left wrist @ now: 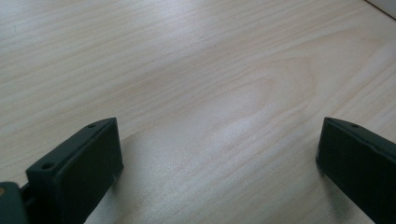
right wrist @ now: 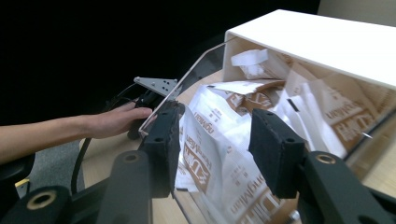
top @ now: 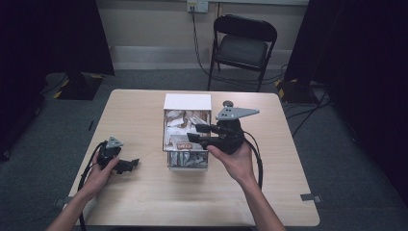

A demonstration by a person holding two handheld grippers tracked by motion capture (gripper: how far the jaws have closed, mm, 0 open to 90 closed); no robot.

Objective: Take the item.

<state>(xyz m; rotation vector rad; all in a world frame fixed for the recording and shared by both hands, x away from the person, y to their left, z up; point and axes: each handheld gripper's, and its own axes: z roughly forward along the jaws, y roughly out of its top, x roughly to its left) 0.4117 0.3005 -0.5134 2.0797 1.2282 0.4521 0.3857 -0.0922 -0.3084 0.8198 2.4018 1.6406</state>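
A white box (top: 187, 102) stands at the middle of the table with a clear drawer (top: 188, 163) pulled out toward me. The drawer is stuffed with brown-and-white paper packets (top: 185, 144). My right gripper (top: 196, 133) hangs over the drawer, pointing left, jaws open. In the right gripper view, the right gripper (right wrist: 215, 140) has the packets (right wrist: 210, 112) just beyond its pads, which do not press on them, and the white box (right wrist: 322, 42) is at the upper right. My left gripper (top: 130, 165) rests on the table at the left, open. The left gripper (left wrist: 219, 154) has only bare wood between its wide jaws.
The wooden table (top: 144, 197) has bare room in front of and left of the box. A black folding chair (top: 243, 45) stands behind the table. Cables run on the floor at the right, and dark curtains hang on both sides.
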